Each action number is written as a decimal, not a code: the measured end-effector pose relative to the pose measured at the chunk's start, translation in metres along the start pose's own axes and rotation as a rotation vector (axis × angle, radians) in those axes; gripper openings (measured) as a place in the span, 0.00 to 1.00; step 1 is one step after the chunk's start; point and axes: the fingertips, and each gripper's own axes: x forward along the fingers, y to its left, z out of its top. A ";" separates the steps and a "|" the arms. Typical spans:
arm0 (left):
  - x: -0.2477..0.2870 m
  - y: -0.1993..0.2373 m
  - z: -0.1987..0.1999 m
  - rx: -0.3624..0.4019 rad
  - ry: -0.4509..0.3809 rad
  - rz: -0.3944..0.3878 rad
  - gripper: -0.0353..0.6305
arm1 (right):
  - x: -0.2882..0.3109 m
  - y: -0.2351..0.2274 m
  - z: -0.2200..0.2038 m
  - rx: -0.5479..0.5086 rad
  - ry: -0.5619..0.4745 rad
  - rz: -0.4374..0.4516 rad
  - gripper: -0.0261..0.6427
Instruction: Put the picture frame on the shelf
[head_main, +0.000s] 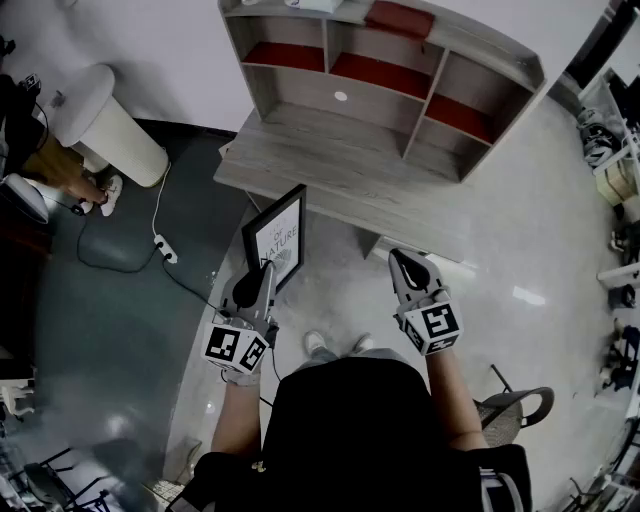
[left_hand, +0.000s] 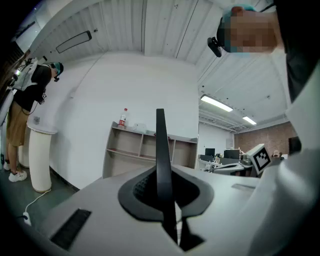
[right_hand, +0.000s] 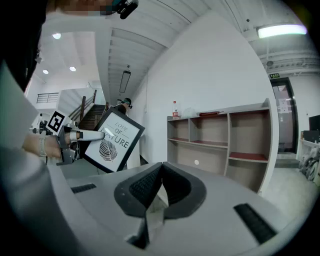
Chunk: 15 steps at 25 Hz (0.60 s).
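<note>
Left jaws: clenched on the thin black edge of the picture frame, which stands upright between the pads
Left gripper (head_main: 262, 276): held low at the person's left, marker cube at its rear
Right jaws: pressed together, nothing between them
Right gripper (head_main: 408, 262): held level with the left one, well apart from it, touching nothing
Task item: black rectangular picture frame (head_main: 278, 240) with a white print of a leaf and lettering; carried in the air, tilted, in front of the shelf unit's lower ledge, resting on no shelf
Destination: grey wood-grain shelf unit (head_main: 380, 110) with open compartments lined red, against a white wall
On top of the unit: small clear bottle with red label (right_hand: 175, 109)
To the left: white cylindrical pedestal (head_main: 105, 125) on the dark floor, a standing person (left_hand: 27, 95) just beside it
Floor: white power strip (head_main: 160, 247) with a trailing cable, near the pedestal
</note>
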 end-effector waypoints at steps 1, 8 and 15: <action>-0.002 0.004 0.000 -0.001 0.001 -0.003 0.11 | 0.002 0.005 0.001 0.000 -0.002 0.000 0.03; -0.017 0.037 0.001 0.003 0.013 -0.013 0.11 | 0.027 0.034 0.009 0.001 -0.016 -0.012 0.03; -0.037 0.086 -0.001 -0.010 0.016 -0.019 0.11 | 0.064 0.062 0.016 0.023 -0.024 -0.048 0.03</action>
